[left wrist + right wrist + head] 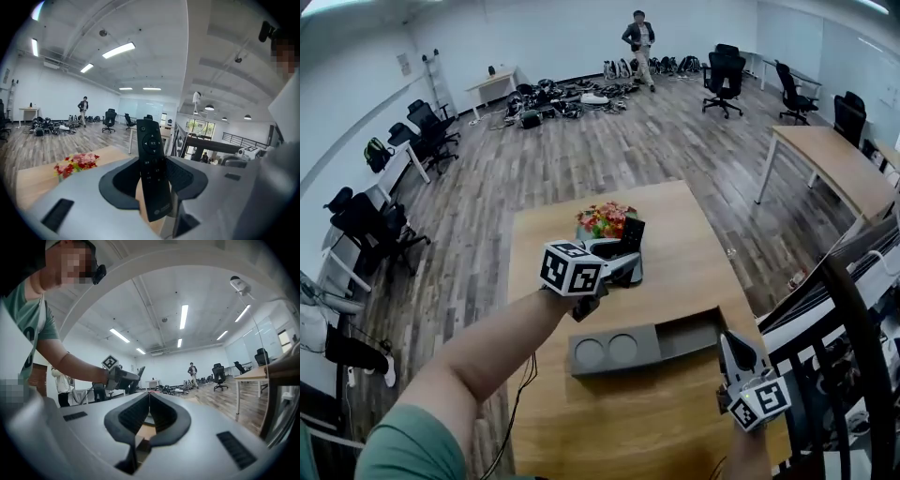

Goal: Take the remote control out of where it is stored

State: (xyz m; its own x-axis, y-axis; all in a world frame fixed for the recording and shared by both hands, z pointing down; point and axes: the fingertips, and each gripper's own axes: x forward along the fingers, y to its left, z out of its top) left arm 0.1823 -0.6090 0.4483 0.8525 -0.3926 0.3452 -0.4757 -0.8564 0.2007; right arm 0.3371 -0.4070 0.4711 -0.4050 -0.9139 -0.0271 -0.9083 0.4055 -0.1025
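Remote control (152,173) stands roughly upright, button end up, pinched at its lower half between the jaws of our left gripper (626,255), clear of the grey storage tray (675,339) lying below and behind it, nearer our right gripper (728,345), whose jaws press together on nothing.
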